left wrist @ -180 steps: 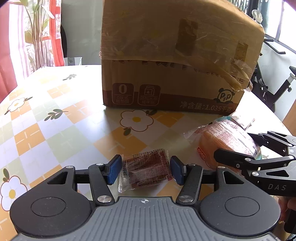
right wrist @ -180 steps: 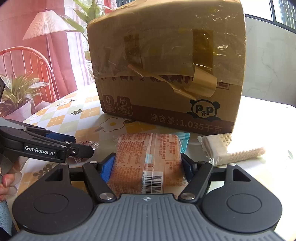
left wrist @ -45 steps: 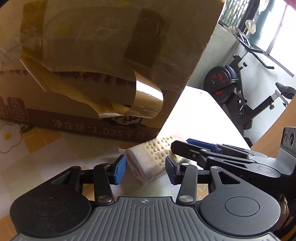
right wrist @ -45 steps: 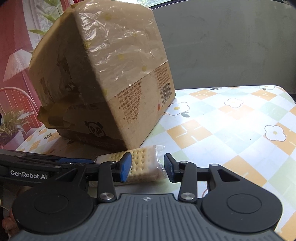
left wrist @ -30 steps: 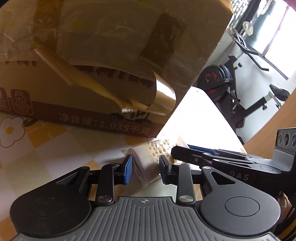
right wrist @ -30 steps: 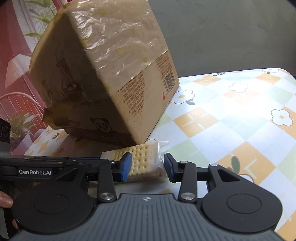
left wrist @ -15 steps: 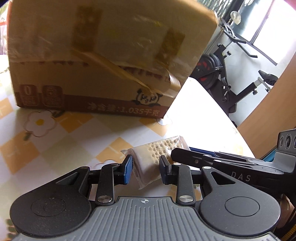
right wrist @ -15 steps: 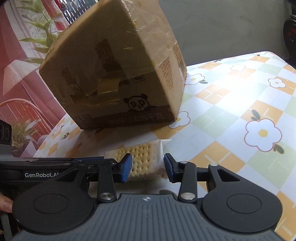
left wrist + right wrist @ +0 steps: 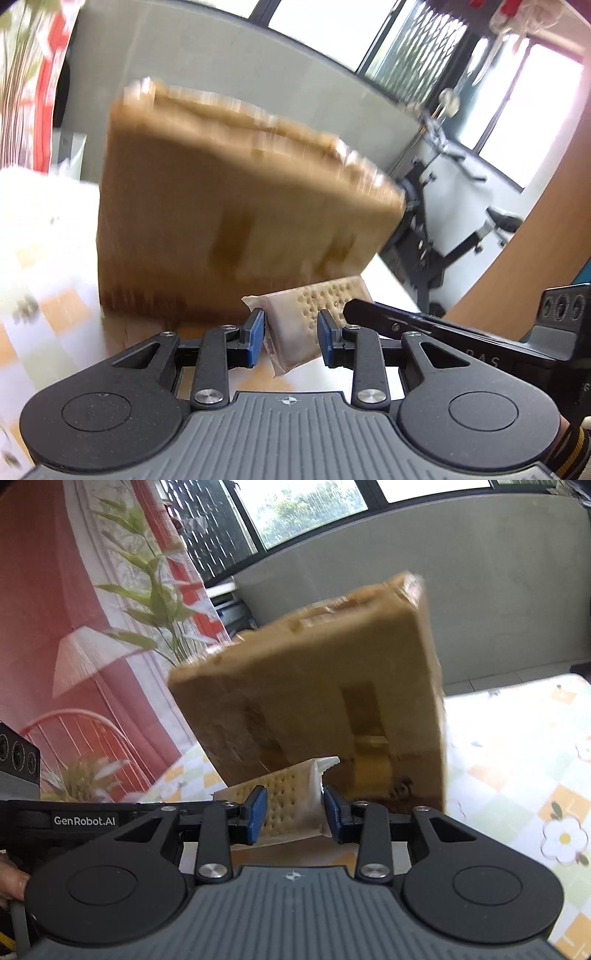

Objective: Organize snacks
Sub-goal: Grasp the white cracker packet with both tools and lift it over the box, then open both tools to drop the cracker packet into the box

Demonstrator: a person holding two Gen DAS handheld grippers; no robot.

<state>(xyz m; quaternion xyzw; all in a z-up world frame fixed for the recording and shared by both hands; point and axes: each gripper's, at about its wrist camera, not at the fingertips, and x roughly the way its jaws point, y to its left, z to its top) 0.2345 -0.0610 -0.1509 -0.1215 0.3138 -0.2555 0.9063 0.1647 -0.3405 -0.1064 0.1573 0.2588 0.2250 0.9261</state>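
Left wrist view: we see the left gripper (image 9: 291, 336) pinching one end of a clear-wrapped cracker pack (image 9: 314, 314) between its blue pads. The pack is clear of the table (image 9: 44, 325), and its far end runs toward 1 o'clock, where the right gripper (image 9: 354, 308) reaches in from 3 o'clock. A cardboard box (image 9: 236, 221), blurred, fills the frame from 10 to 1 o'clock behind the pack.

Right wrist view: we note the right gripper (image 9: 294, 815) with its jaws closing on the other end of the cracker pack (image 9: 291, 797), pads pressed against the wrapper. The left gripper (image 9: 110, 819) enters from 9 o'clock. The box (image 9: 314, 701) sits at 12 o'clock on the flowered table (image 9: 517, 775); a plant (image 9: 155, 602) stands at 10 o'clock.
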